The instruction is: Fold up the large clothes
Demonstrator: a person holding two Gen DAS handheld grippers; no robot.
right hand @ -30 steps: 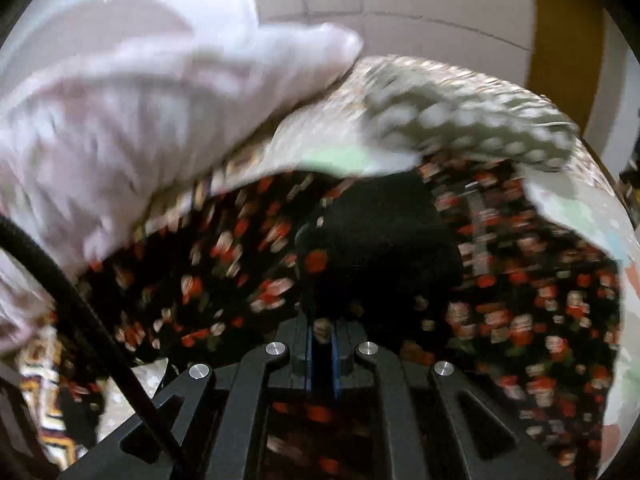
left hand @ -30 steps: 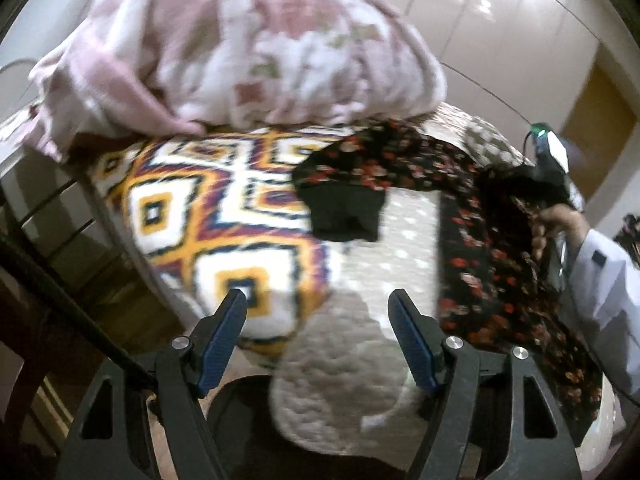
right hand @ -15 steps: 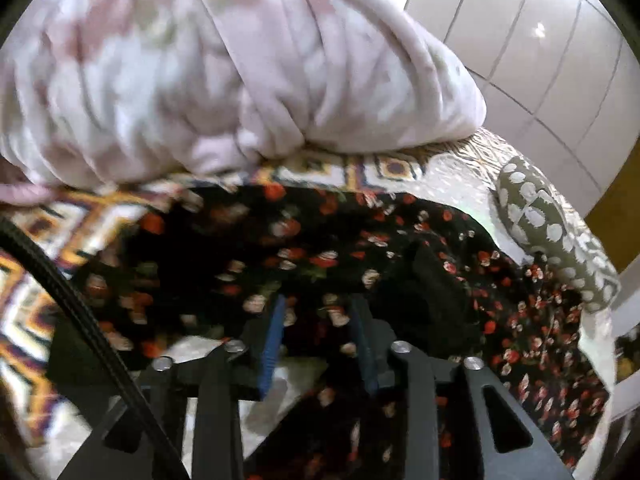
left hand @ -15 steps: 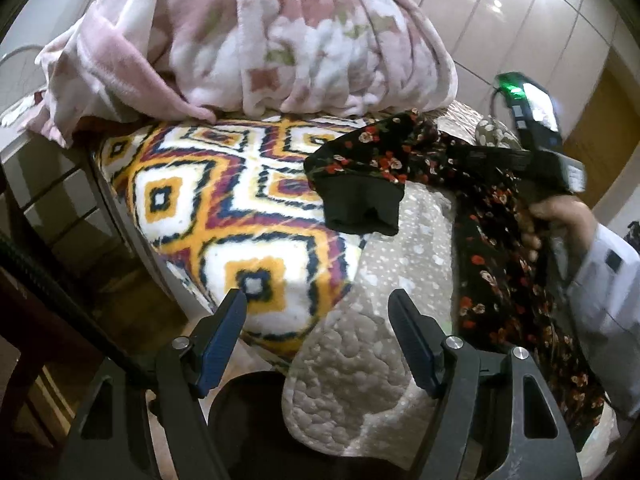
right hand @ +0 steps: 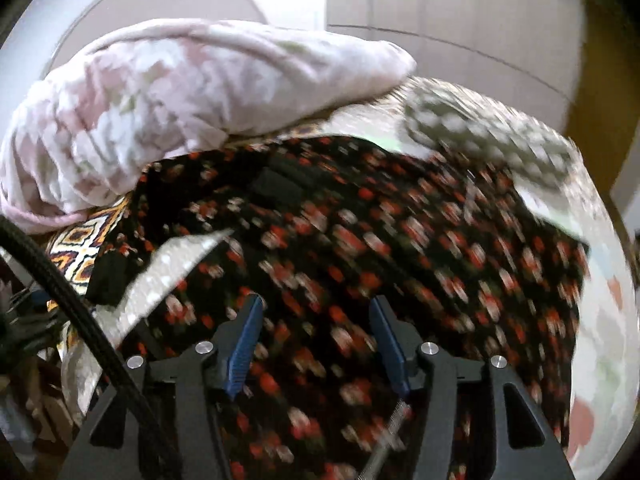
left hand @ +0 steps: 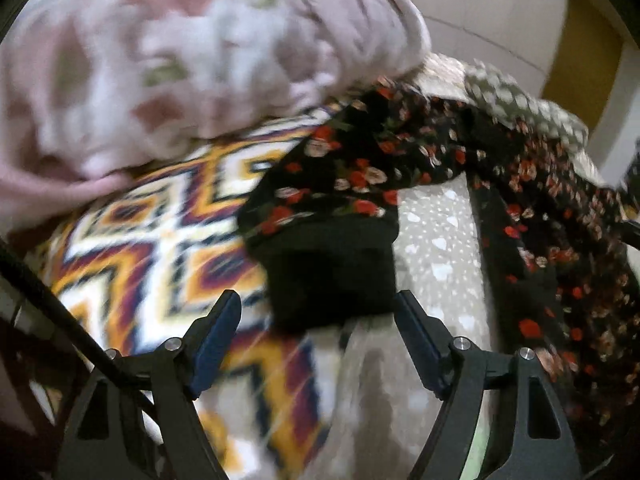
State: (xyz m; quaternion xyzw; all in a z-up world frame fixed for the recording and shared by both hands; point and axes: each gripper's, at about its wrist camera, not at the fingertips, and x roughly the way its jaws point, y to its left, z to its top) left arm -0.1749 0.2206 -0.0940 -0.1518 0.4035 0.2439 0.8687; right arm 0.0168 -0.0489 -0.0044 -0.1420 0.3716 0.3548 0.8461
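Left gripper (left hand: pixel 316 328) is opening wide just short of the black cuff (left hand: pixel 328 276); right gripper (right hand: pixel 316 334), also opening, holds nothing above the dress (right hand: pixel 360 240). Closing low could pinch the quilt (left hand: pixel 436 256) too.

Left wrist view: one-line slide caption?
Left gripper opening above the floral garment's black cuff, on a patterned bedspread.

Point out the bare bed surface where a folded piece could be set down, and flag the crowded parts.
Freest: the beige quilted bedspread between the black floral garment's dark cuff and its body. Also the bright zigzag-patterned blanket, bordered behind by the bundled pink-and-white fleece blanket. Crowded: the far side, where fleece, garment and a spotted grey pillow meet.
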